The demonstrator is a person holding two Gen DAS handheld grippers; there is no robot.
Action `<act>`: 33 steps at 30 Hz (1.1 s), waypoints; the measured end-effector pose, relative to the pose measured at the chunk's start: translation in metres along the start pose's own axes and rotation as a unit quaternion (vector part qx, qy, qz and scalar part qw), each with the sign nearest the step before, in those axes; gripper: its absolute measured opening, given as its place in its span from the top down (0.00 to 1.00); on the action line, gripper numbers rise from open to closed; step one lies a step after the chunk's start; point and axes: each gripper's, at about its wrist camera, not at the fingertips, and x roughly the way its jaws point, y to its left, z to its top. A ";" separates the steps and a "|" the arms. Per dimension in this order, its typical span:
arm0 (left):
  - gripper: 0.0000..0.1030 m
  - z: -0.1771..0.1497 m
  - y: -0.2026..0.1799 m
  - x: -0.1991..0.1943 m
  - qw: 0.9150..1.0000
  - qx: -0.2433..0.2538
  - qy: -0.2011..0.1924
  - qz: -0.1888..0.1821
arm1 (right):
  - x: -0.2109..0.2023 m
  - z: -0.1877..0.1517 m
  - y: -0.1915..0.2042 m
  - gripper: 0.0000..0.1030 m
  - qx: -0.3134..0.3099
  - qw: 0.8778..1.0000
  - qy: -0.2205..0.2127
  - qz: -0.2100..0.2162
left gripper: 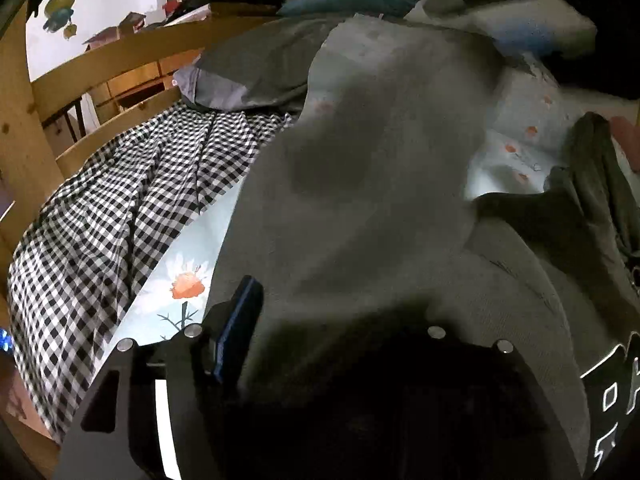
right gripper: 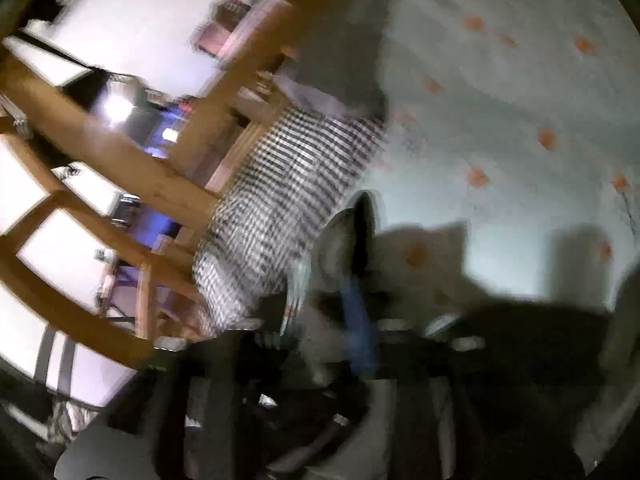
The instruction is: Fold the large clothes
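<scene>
A grey garment [left gripper: 360, 200] drapes over the left hand-held gripper [left gripper: 344, 320], hiding its grip. The right hand-held gripper [right gripper: 400, 312] is blurred; its grip is unclear too.

grey garment [left gripper: 360, 208]: matt soft knit cloth; checked fabric [left gripper: 120, 208]: thin woven; flowered sheet [left gripper: 180, 280]: smooth cotton-like; bed rail [left gripper: 120, 56]: pale knotty wood; finger pad [left gripper: 240, 320]: blue matt plastic

The left wrist view looks down along the bed from just above a grey garment [left gripper: 360, 200], facing the wooden rail [left gripper: 120, 48]. The right wrist view, blurred and rolled sideways, looks down close. Both show the checked cloth [left gripper: 100, 220] and flowered sheet [right gripper: 500, 120].
</scene>
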 end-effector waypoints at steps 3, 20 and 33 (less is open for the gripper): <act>0.44 -0.001 0.002 0.003 1.000 -0.004 0.003 -0.001 | 0.019 -0.012 -0.028 0.08 0.048 0.998 0.028 -0.020; 0.54 -0.005 -0.006 -0.009 1.000 0.019 -0.012 0.009 | -0.007 -0.040 -0.046 0.12 0.046 0.991 -0.083 -0.092; 0.86 0.007 0.003 -0.034 0.999 -0.008 -0.027 -0.025 | -0.021 -0.041 -0.035 0.95 0.043 0.990 -0.130 0.026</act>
